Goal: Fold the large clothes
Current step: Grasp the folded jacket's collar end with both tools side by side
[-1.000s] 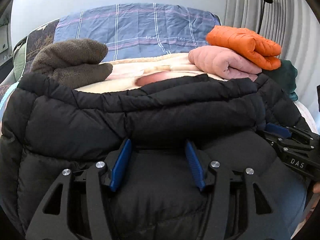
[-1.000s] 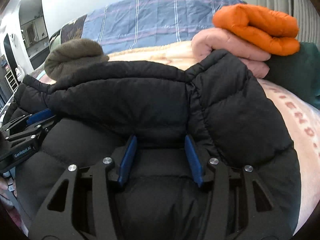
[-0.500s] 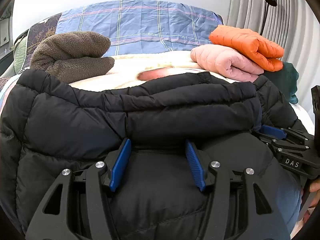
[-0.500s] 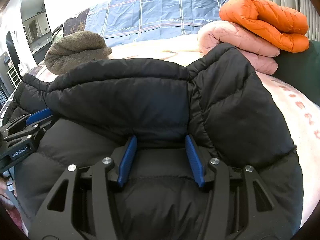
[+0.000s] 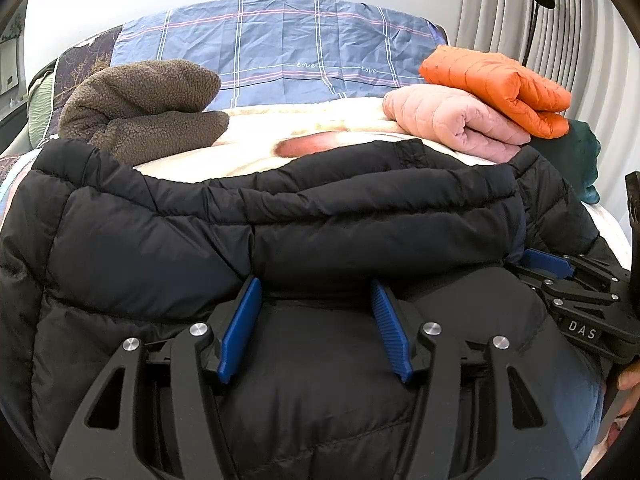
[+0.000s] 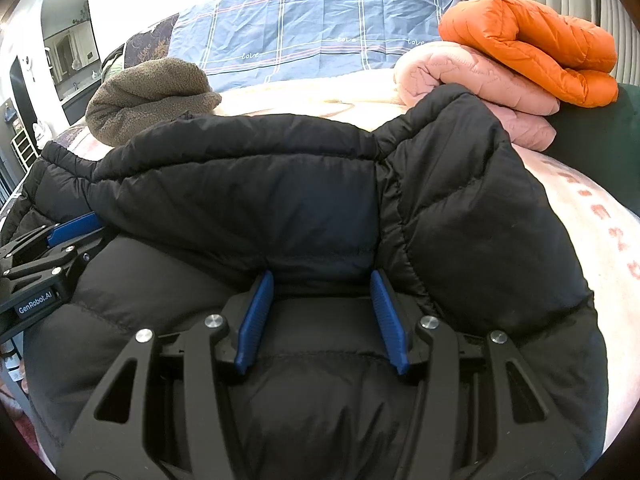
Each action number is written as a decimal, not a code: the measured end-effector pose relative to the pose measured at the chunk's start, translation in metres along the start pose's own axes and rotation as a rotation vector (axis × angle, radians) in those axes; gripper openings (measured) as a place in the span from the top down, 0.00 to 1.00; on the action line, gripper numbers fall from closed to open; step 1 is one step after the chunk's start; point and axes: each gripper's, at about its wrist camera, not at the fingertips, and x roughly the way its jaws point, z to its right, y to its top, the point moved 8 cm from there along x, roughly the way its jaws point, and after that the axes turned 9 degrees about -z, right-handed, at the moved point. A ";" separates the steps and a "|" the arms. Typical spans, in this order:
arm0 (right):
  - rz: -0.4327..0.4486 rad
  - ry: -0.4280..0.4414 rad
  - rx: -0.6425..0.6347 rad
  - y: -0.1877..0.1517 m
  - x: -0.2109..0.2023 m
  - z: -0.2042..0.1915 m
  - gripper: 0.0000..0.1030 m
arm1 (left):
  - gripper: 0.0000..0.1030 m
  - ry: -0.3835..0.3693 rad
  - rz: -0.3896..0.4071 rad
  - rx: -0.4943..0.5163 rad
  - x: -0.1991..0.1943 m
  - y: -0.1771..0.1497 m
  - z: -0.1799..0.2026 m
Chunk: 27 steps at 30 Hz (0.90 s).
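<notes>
Your black puffer jacket (image 5: 168,240) fills the lower half of both frames, spread on the cream blanket (image 5: 256,152). A blue plaid pillow (image 5: 280,48) spans the top. At upper right, an orange jacket (image 6: 528,40) sits on a pink one (image 6: 472,88); at upper left lies a brown fleece (image 5: 140,108). Your left gripper (image 5: 316,300) and right gripper (image 6: 320,292) are both spread wide, fingertips against a jacket fold that hides the bed beyond.

Bed (image 5: 256,156) with cream blanket is carrying black puffer jacket (image 5: 280,232), brown fleece (image 5: 148,108), pink jacket (image 5: 452,124) under orange jacket (image 5: 496,84), blue plaid pillow (image 5: 280,48).
</notes>
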 end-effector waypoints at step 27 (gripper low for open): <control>-0.075 0.075 -0.034 0.065 -0.001 -0.078 0.42 | 0.38 0.197 0.091 -0.133 -0.054 -0.006 -0.067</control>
